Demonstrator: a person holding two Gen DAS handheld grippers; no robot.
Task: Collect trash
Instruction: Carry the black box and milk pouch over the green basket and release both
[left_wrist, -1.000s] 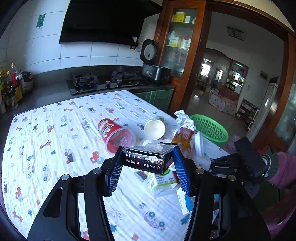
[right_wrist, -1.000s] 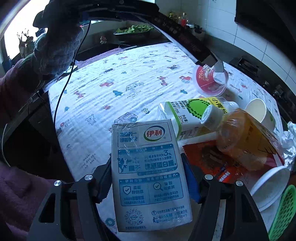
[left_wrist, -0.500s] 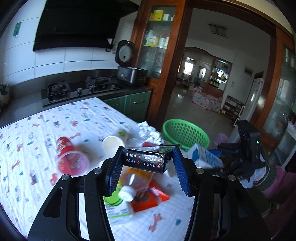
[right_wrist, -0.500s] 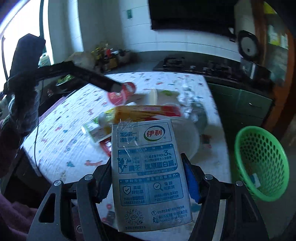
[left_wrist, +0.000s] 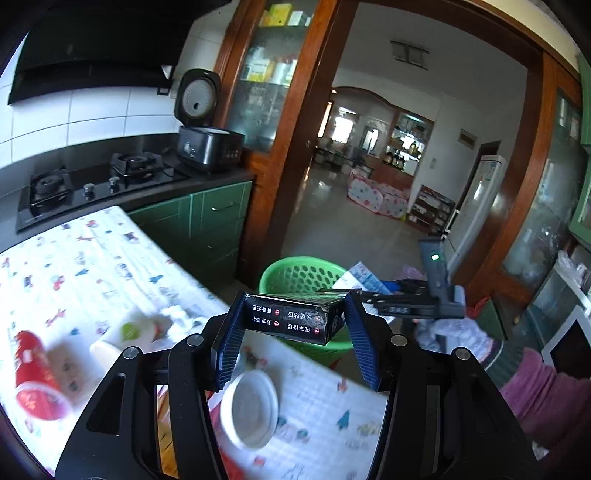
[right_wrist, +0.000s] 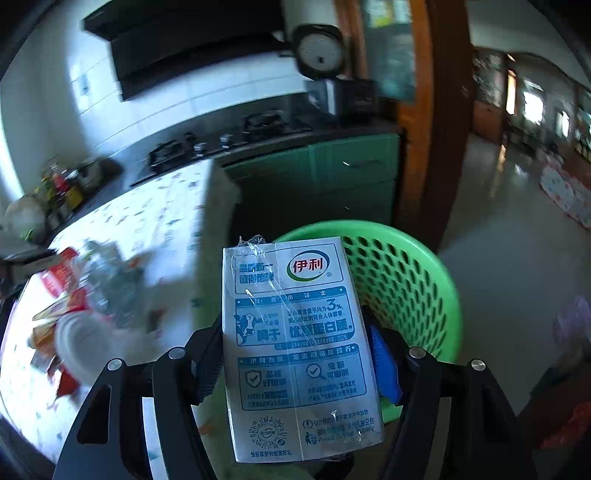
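Black box, left wrist view: a small black box (left_wrist: 293, 317) with red-and-white markings sits crosswise between the blue pads of the left claw (left_wrist: 295, 332), which is closed on both its ends.
Basket, left wrist view: a green perforated basket (left_wrist: 291, 275) stands on the floor just past the bench edge, directly behind the black box, which covers its near rim.
Right claw, left wrist view: the right claw (left_wrist: 364, 291) reaches in from the right over the basket with a blue-and-white milk carton (left_wrist: 360, 278) at its tip.
Bench, left wrist view: a patterned cloth (left_wrist: 92, 266) covers the bench; on it lie a red cup (left_wrist: 35, 380) on its side, a white paper cup (left_wrist: 123, 334), crumpled tissue (left_wrist: 177, 314) and a round white lid (left_wrist: 249, 408) partly behind the left finger.
Background, left wrist view: a gas hob (left_wrist: 99, 181) and an open rice cooker (left_wrist: 207, 125) sit on the dark counter.
Milk carton, right wrist view: the carton (right_wrist: 295, 347) stands upright, pinched by its sides in the right claw (right_wrist: 295, 363), and blocks much of the basket (right_wrist: 406, 280) beyond it.
Bench, right wrist view: blurred litter, including a white lid (right_wrist: 79, 343), lies at the left.
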